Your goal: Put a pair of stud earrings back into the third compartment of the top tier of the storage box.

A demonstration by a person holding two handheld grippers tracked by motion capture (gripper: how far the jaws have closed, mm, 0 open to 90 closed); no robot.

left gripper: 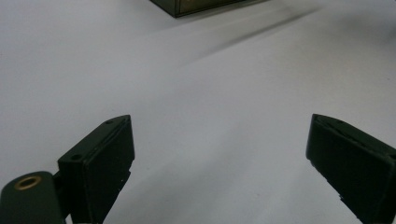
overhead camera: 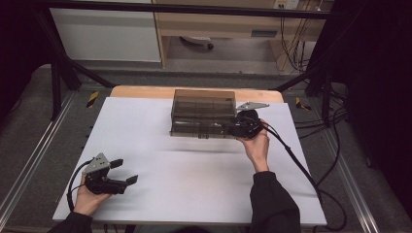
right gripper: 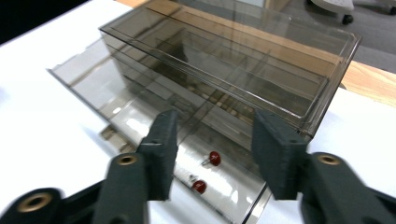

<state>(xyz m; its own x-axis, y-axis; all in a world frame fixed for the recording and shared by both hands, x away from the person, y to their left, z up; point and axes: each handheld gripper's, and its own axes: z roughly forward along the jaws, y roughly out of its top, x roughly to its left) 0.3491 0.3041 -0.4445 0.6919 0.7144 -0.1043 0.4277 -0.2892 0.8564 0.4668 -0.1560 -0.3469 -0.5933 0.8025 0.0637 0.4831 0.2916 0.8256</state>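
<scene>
High view: the smoky plastic drawer box [overhead camera: 203, 114] sits at the desk's [overhead camera: 145, 145] far edge, the right gripper [overhead camera: 232, 129] at its front.

Left gripper view: the left gripper [left gripper: 219, 154] hangs wide open, empty.

Right gripper view: jaws part-open, seemingly gripping nothing, over a pulled-out drawer [right gripper: 154, 126] holding two red pins [right gripper: 208, 171]; probably picking comes next.

One clear box [overhead camera: 203, 112], two red pins [right gripper: 215, 157]

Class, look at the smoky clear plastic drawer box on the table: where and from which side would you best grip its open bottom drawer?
Probably grip the smoky clear plastic drawer box by its pulled-out drawer's front lip, coming from the person's side: that thin edge juts forward, and the open right gripper already straddles it. The two red beads lie inside.
</scene>
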